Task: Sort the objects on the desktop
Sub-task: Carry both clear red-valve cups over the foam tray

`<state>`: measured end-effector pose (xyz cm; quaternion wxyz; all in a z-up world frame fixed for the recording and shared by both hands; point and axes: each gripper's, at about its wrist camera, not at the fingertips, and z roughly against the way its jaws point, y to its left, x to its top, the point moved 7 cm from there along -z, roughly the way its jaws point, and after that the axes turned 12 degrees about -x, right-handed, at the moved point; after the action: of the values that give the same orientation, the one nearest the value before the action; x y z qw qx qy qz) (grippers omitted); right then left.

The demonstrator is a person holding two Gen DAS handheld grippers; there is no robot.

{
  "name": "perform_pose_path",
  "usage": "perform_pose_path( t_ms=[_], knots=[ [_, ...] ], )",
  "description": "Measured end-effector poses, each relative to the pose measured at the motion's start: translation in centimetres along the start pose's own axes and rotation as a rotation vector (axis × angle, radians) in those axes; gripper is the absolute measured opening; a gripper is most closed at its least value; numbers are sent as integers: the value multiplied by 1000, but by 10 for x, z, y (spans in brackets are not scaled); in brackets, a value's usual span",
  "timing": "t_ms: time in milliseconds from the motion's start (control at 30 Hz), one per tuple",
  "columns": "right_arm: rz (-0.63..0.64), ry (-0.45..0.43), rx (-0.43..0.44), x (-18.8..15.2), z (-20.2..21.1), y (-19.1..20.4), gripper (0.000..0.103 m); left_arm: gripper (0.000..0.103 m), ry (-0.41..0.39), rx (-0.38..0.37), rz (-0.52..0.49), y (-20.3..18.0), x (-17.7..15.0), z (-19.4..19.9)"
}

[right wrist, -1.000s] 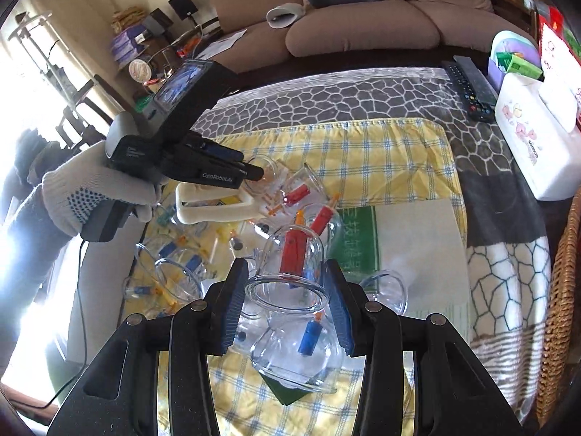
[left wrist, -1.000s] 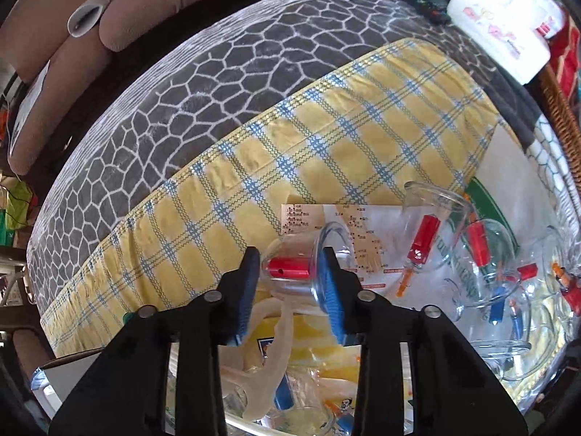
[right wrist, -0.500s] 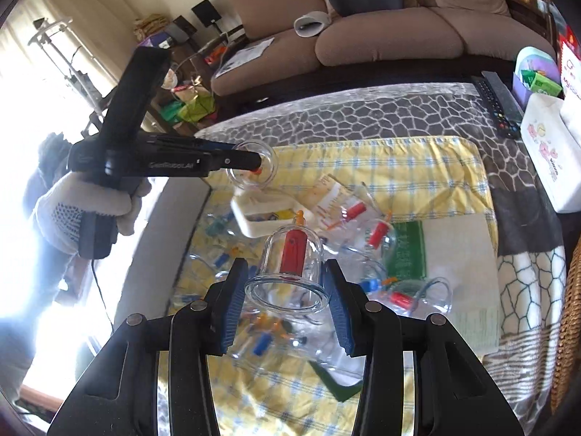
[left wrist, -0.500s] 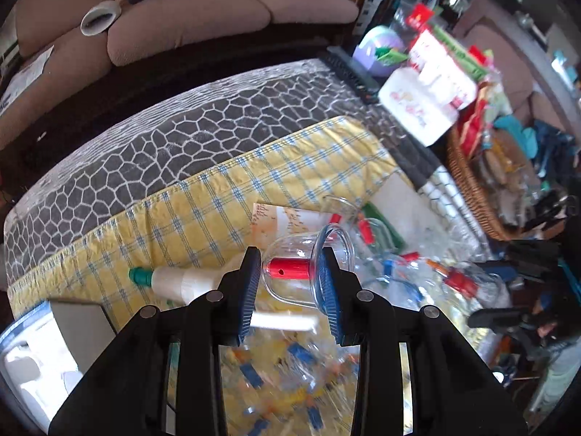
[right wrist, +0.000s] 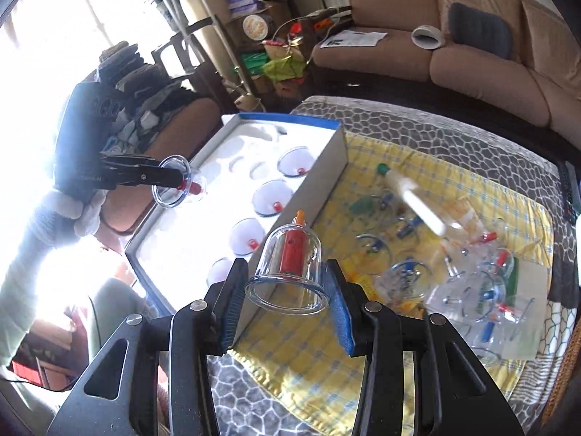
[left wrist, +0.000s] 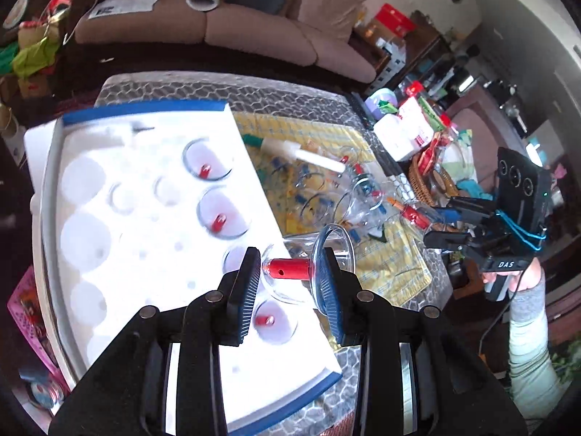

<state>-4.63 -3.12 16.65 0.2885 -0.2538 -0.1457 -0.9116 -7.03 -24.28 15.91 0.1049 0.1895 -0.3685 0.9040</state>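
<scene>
My left gripper (left wrist: 290,283) is shut on a clear cupping cup with a red valve (left wrist: 290,268), held sideways above the white foam tray (left wrist: 109,254) of a blue-edged box. The tray holds several cups in its round holes (left wrist: 221,221). My right gripper (right wrist: 287,303) is shut on another clear cup with a red valve (right wrist: 292,258), mouth toward the camera, above the box's near wall (right wrist: 319,189). The left gripper and its cup (right wrist: 176,181) also show in the right wrist view. Loose cups (right wrist: 472,283) and a white pump (right wrist: 417,203) lie on the yellow checked cloth (right wrist: 417,334).
A wicker basket (left wrist: 425,178), a white tissue box (left wrist: 403,138) and a remote sit at the table's far right. A brown sofa (right wrist: 490,47) stands behind the table. The grey patterned table cover (right wrist: 417,134) surrounds the cloth.
Both grippers have swung left with their cups, from over the yellow cloth to the white foam tray, which now fills the left wrist view.
</scene>
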Motion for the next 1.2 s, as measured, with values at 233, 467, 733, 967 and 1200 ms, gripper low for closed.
perform_pose_path(
  t_ms=[233, 467, 733, 967, 1200],
  knots=[
    [74, 66, 15, -11, -27, 66, 44, 31, -12, -52, 91, 36, -57, -2],
    [148, 122, -47, -17, -37, 94, 44, 31, -46, -109, 92, 40, -62, -2],
    [123, 118, -55, 1, -47, 104, 44, 31, -155, -99, 150, 71, -19, 16],
    [135, 163, -48, -1, -76, 111, 44, 31, -117, -84, 197, 96, -13, -31],
    [129, 177, -41, -1, -83, 109, 44, 31, -76, -74, 246, 112, -21, -62]
  ],
)
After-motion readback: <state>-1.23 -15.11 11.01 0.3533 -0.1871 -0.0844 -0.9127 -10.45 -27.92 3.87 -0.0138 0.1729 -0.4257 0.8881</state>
